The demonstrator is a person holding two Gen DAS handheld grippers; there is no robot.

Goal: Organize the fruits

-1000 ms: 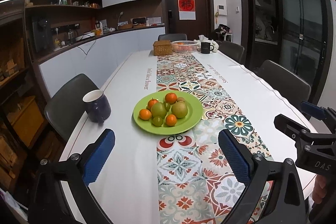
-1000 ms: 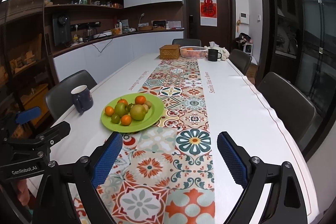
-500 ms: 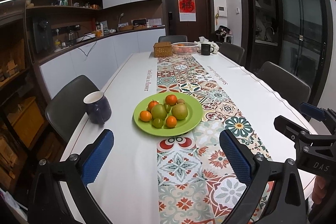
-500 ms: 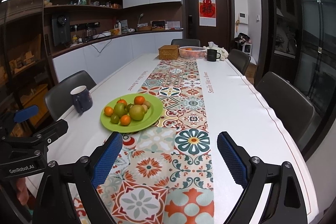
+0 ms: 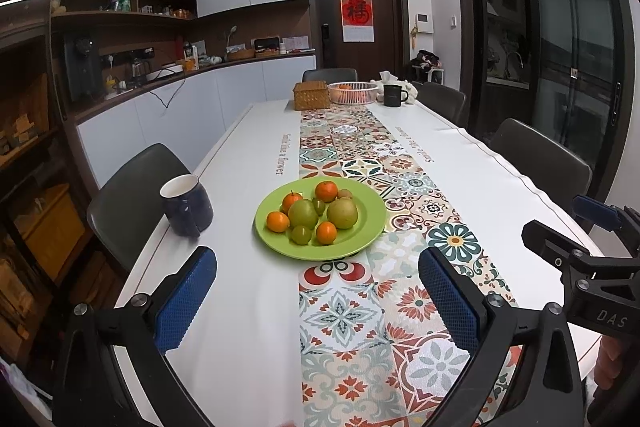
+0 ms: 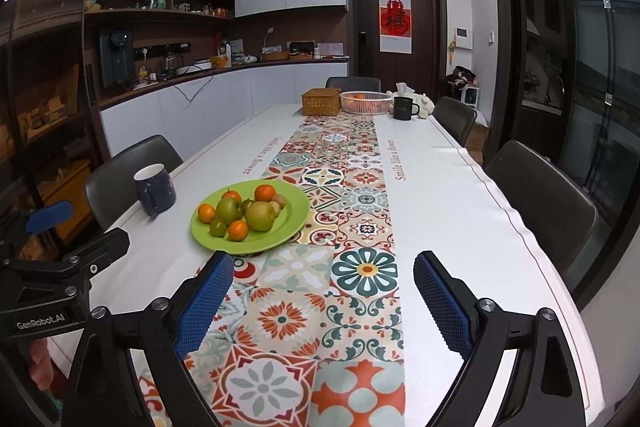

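Observation:
A green plate on the near part of the long table carries several fruits: small oranges, green pears and little green fruits. My left gripper hovers just in front of the plate, open, nothing between its blue pads. To the right of the plate my right gripper hangs over the patterned runner, open and empty too. A white basket with some orange fruit stands at the table's far end.
A dark blue mug stands left of the plate near the table's edge. At the far end are a wicker box, a black mug and tissues. Dark chairs line both sides.

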